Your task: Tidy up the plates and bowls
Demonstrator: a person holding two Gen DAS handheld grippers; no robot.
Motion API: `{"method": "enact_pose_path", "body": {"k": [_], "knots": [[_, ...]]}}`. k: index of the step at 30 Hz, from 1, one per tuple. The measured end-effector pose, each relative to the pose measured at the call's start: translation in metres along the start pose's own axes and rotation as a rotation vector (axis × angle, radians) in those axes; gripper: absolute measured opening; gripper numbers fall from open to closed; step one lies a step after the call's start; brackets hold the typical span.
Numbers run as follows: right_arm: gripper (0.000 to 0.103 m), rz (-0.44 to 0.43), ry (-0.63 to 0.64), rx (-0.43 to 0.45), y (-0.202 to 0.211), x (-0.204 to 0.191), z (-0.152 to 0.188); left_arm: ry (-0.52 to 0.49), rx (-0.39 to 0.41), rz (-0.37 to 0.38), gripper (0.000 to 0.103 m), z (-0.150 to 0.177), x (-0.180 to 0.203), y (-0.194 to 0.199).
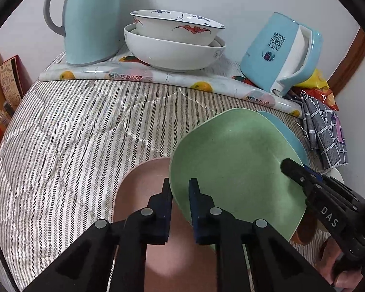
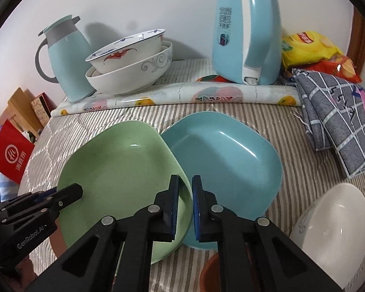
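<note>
Both tongs pinch the same green plate (image 2: 124, 170): the left tongs (image 1: 180, 187) are pressed onto its near-left rim, the right tongs (image 2: 185, 182) onto its near-right rim, each with one pad inside the dish and one outside. The plate is tilted, its right edge overlapping the rim of the blue plate (image 2: 226, 160) just beside it, and in the left wrist view its left edge hangs over a pink plate (image 1: 143, 185) lying underneath on the striped cloth of the bench (image 1: 72, 133). I judge the grips to be shallow, holding only thin, smooth rim, so the plate could slide out of either pair if the two hands lift at different rates or pull apart. A twist between the hands could also make it pivot and drop onto the pink plate or knock the blue one toward the right edge of the bench. A white bowl (image 2: 333, 228) sits near the front right corner, close enough that a shoved blue plate might nudge it off. A brown dish (image 2: 210, 275) shows just under the right tongs and could catch a lowering hand. Along the back edge, two stacked bowls (image 2: 131, 65) between a jug (image 2: 65, 60) and a kettle (image 2: 245, 34) look safely apart from this move.
</note>
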State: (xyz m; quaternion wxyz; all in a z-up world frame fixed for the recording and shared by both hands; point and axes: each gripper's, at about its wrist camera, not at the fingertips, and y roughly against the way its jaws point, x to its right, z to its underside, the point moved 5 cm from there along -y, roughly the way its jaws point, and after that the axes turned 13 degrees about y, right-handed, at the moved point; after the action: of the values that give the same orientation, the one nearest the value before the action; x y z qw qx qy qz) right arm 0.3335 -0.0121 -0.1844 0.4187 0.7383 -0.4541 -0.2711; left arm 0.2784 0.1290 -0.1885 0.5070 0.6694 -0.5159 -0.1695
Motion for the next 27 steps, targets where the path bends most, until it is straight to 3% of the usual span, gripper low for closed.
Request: {"method": "enact_pose_path", "body": {"k": [27], "knots": [[0.007,0.031,-0.056,0.071,0.098,-0.035,0.045,-0.009,0.078,0.058,0.01,0.025,-0.009,0.077]]}}
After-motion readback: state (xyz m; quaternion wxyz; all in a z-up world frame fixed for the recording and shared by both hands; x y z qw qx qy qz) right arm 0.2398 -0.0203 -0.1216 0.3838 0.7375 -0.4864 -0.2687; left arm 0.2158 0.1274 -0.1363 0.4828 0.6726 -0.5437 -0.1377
